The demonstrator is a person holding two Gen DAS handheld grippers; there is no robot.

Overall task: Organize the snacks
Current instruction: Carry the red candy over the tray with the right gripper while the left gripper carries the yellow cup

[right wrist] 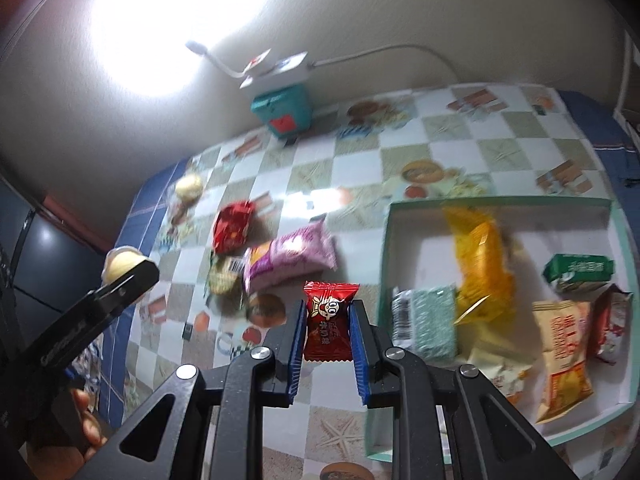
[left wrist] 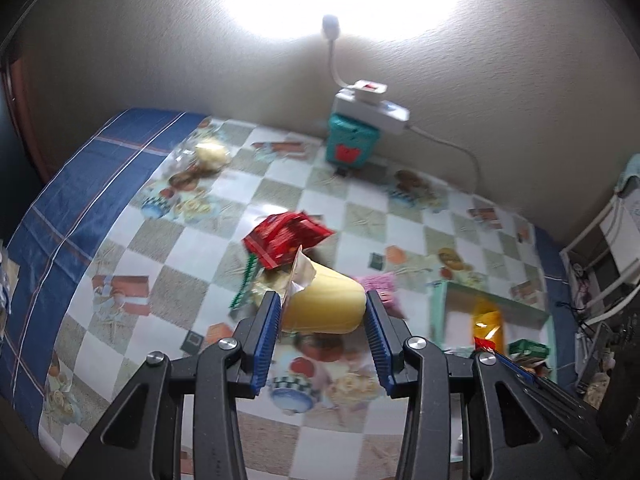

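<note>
**Both grippers loaded above the bench**

Your left gripper (left wrist: pixel 322 312) is clamped on a pale yellow pudding cup (left wrist: pixel 326 304), lying sideways between the blue pads, its foil lid peeled up on the left pad's side. It hangs above the middle of the checked bench (left wrist: pixel 120 248). Under it, mid-bench, you can see a red packet (left wrist: pixel 286 236) and a bit of the pink packet (left wrist: pixel 380 284) just to its right.

Your right gripper (right wrist: pixel 326 320) is closed on a small red candy packet (right wrist: pixel 329 322), upright, cartoon face toward the camera, pinched at both side edges. It sits over the bench just beside the near-left corner of the shallow green-rimmed box (right wrist: pixel 500 201).

That box lies by the bench's right edge. In it: a yellow bag (right wrist: pixel 480 264), a pale green packet (right wrist: pixel 426 320) touching the yellow bag's lower end, a dark green packet (right wrist: pixel 580 272) near the right wall, an orange-and-cream bag (right wrist: pixel 562 352) and a red-and-white packet (right wrist: pixel 612 324) beside it.

Loose on the bench, left of the box: the pink packet (right wrist: pixel 292 258), a round yellowish snack (right wrist: pixel 224 280) touching its left end, and a red packet (right wrist: pixel 232 226) behind. A cream bun (right wrist: pixel 190 188) rests near the far-left edge. A teal box (right wrist: pixel 284 110) stands at the back wall.
</note>
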